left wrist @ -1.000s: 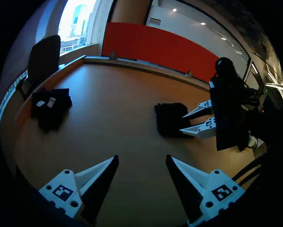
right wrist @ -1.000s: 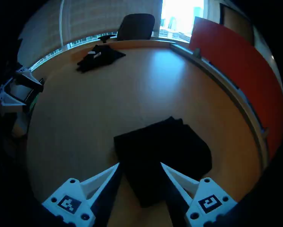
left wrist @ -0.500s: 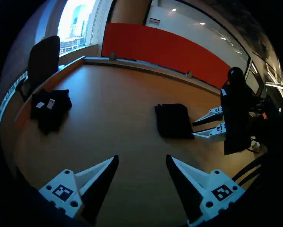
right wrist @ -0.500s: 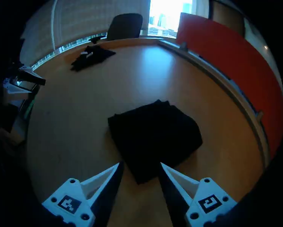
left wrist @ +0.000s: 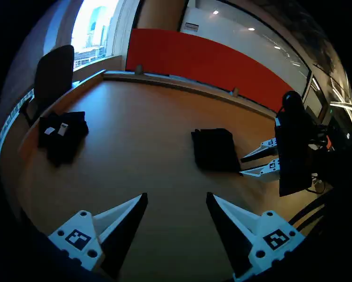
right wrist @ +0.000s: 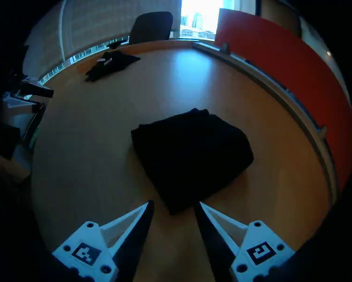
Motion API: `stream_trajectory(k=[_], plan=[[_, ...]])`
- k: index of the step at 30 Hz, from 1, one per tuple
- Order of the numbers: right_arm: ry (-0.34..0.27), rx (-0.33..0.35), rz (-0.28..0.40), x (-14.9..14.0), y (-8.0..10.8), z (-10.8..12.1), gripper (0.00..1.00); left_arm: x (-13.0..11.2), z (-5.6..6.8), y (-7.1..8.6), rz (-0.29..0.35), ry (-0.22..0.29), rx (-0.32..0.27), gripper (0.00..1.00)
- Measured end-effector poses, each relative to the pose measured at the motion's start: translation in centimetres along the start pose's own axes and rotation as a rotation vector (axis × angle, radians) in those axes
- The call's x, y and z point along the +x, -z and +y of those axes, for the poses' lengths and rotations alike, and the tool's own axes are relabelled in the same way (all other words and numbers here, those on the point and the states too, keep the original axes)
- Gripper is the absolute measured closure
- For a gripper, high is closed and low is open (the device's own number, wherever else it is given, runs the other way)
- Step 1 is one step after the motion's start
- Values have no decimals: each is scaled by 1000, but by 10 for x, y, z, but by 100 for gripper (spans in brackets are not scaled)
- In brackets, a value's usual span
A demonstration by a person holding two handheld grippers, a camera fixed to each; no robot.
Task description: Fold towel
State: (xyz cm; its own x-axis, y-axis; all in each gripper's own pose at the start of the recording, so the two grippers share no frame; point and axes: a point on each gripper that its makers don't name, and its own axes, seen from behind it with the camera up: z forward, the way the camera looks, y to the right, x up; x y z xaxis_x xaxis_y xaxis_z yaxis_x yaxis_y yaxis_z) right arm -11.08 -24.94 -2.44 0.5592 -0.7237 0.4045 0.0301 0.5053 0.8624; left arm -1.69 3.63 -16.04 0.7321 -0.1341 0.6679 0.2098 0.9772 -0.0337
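Note:
A black towel lies folded into a compact rectangle on the wooden table. In the right gripper view the towel sits just ahead of my right gripper, which is open, its near corner reaching the gap between the fingertips without being pinched. The left gripper view shows that right gripper beside the towel's right edge, with a dark sleeve behind it. My left gripper hovers open over bare table, well short of the towel.
A loose pile of dark cloth lies at the table's far left, also visible as the pile. An office chair stands behind it by the window. A red partition runs along the table's far edge.
My right gripper has drawn back from the towel: its fingers first straddled the towel's near part, and now the towel lies ahead of the tips. The left gripper has stayed put.

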Motion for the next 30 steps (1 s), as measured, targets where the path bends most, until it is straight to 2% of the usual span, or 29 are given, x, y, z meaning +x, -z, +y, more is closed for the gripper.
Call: stream_trajectory(k=[12, 16, 21, 27, 30], plan=[[-33, 1, -10, -6, -6, 1, 35, -3, 0, 0, -4, -1, -3, 7], [-45, 1, -9, -5, -7, 2, 39, -4, 0, 0, -5, -1, -3, 7], [-56, 0, -16, -7, -8, 2, 49, -3, -1, 0, -4, 1, -2, 8], [-58, -6, -18, -8, -9, 3, 55, -2, -3, 1, -3, 2, 0, 7], [-62, -8, -20, -8, -9, 4, 62, -2, -3, 0, -2, 1, 0, 7]])
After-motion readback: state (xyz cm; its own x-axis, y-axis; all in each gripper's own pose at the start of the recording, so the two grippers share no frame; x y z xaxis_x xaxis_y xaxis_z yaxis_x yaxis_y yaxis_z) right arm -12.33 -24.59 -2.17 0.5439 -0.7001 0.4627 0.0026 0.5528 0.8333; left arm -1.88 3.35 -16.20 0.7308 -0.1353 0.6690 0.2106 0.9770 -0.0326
